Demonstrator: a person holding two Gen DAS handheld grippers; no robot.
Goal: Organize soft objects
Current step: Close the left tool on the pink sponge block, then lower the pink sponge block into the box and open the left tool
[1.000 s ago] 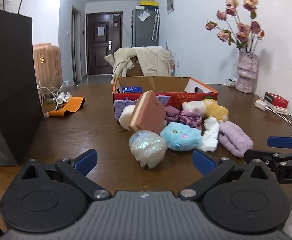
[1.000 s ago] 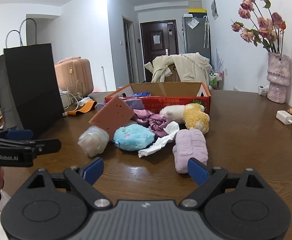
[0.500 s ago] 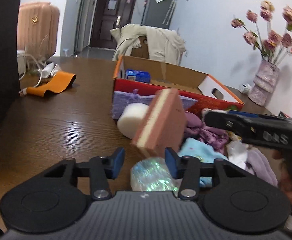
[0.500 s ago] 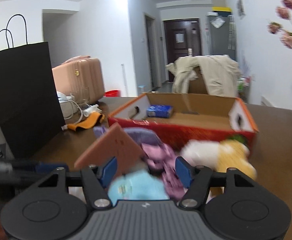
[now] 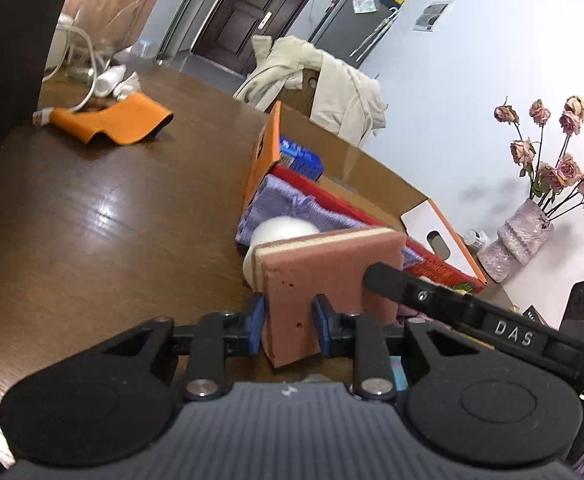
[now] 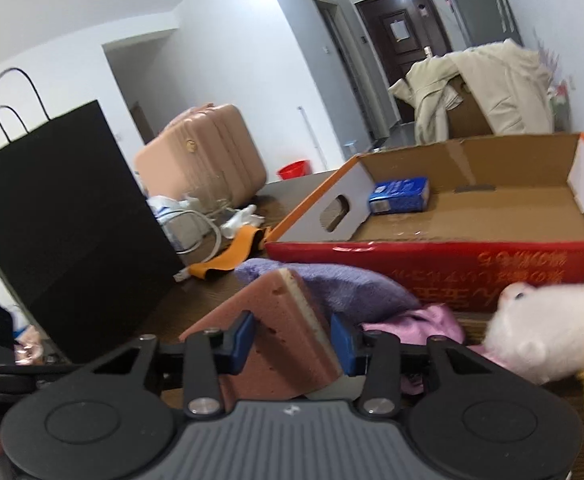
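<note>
Gripping the pink sponge from both sides, the left gripper and right gripper each have jaws pinching it — seemingly just clear of the counter — so next comes lifting it into the cardboard box

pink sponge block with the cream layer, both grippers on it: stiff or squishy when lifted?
The pink sponge block with a cream layer probably gives somewhat: pitted foam faces. Yet it keeps its slab shape between the left gripper fingers, so likely not floppy. Probably light. The right gripper brackets it too.
</note>
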